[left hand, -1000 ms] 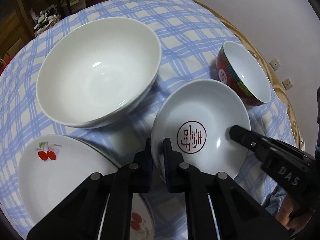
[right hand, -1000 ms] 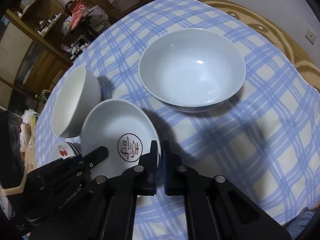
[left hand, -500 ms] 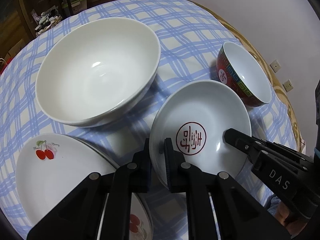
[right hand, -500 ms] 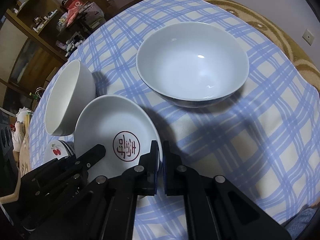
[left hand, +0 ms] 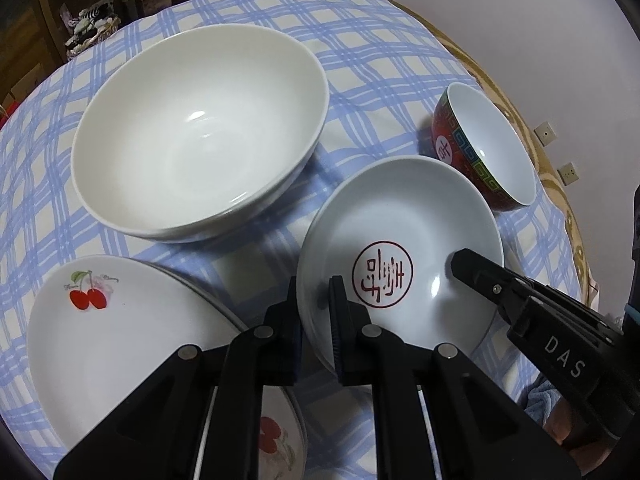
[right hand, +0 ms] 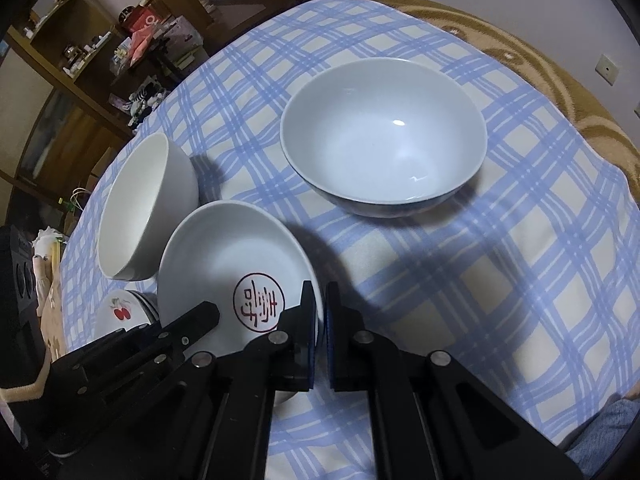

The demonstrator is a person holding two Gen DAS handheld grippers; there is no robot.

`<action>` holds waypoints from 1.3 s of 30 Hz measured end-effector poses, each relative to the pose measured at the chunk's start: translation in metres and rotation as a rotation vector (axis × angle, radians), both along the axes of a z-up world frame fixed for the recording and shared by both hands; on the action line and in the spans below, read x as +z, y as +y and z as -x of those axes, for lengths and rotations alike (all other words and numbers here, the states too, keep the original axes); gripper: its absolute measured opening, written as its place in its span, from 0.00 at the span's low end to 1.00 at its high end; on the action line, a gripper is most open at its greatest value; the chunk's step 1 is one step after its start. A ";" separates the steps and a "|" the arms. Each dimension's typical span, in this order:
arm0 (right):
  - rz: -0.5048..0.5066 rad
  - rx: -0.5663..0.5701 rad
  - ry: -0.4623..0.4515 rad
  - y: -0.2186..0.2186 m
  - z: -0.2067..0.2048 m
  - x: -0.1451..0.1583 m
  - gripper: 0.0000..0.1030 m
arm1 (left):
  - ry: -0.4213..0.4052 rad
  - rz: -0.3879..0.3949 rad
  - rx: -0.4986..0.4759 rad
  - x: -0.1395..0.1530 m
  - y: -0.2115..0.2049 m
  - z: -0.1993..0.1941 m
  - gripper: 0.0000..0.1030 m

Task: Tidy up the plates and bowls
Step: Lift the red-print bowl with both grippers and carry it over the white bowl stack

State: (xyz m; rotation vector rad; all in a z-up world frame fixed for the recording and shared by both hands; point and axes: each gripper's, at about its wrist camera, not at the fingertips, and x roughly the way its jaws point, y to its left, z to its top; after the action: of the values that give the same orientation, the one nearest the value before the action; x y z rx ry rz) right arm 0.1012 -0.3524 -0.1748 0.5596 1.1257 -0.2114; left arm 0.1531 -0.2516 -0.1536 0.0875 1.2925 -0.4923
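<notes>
Left wrist view: cherry plates (left hand: 120, 344) stacked far left, big white bowl (left hand: 200, 128) behind. Left gripper (left hand: 316, 312) fingers pinch the near rim of the stamped dish (left hand: 400, 256); right gripper (left hand: 464, 264) fingers clamp its opposite rim. Two-sided hold looks meant to keep it level off the counter (left hand: 380, 60). Red bowl (left hand: 484, 144) far right.

The right tool (right hand: 319, 316) pinches the near rim of the red-stamped dish (right hand: 232, 264), jaws clamped on it. Left of the dish, the left tool (right hand: 208, 314) reaches onto it. Beyond the dish sits the pale bowl (right hand: 382, 136); upper-left, the white bowl (right hand: 136, 204).
</notes>
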 end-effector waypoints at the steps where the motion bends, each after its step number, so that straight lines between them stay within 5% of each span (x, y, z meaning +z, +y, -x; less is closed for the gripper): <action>1: 0.007 0.008 -0.002 0.001 -0.001 0.002 0.05 | -0.003 -0.001 -0.001 0.001 0.001 0.001 0.12; 28: 0.031 0.004 -0.185 0.034 0.027 0.072 0.07 | -0.106 0.031 -0.043 0.072 0.031 0.015 0.12; 39: 0.065 0.053 -0.250 0.058 0.000 0.105 0.07 | -0.157 0.036 0.000 0.104 0.055 -0.002 0.12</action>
State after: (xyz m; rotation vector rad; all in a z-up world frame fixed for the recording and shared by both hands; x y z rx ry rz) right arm 0.1016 -0.2942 -0.0699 0.4836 0.8870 -0.1274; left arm 0.1556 -0.1961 -0.0496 0.0944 1.1296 -0.4989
